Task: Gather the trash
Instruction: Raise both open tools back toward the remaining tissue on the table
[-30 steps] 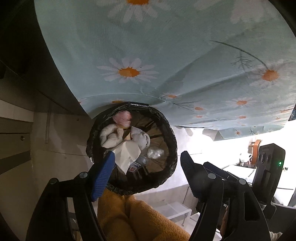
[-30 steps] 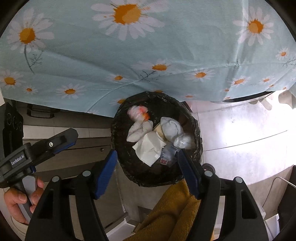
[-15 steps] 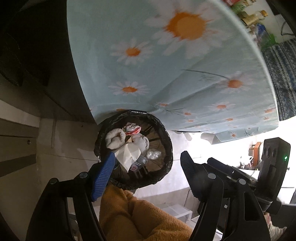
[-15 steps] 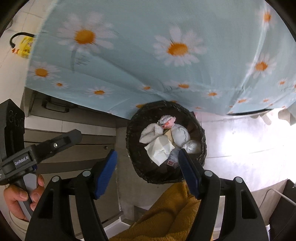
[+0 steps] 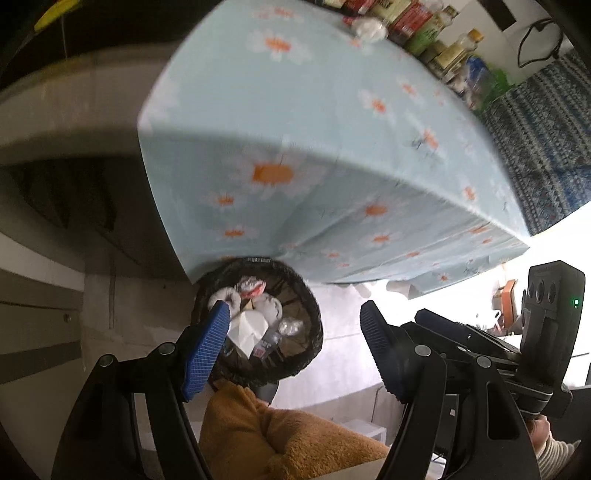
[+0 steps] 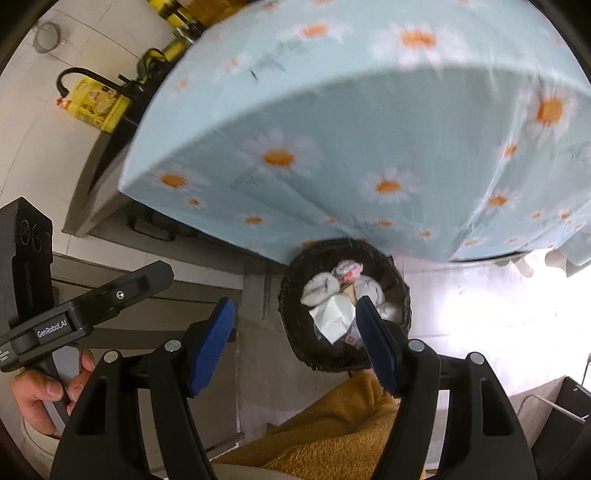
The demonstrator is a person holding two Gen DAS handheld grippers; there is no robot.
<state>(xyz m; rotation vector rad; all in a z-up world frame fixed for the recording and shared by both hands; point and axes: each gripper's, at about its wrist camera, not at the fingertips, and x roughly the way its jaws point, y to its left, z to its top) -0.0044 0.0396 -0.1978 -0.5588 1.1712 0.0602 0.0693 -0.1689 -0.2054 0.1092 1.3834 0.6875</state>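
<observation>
A round black-lined trash bin stands on the floor against the table's edge; it also shows in the right wrist view. It holds crumpled white tissues, a red-and-white wrapper and a small plastic bottle. My left gripper is open and empty, high above the bin. My right gripper is open and empty, also well above the bin. A crumpled white piece lies on the tabletop at the far side.
The table carries a light-blue daisy cloth that hangs over its edges. Bottles and jars line its far side. A yellow oil bottle stands on a counter at left. An ochre fleece garment fills the lower foreground.
Both grippers have risen and pulled back from the bin. The bin looks smaller, and the tabletop with its bottles has come into view. Both stay open.
</observation>
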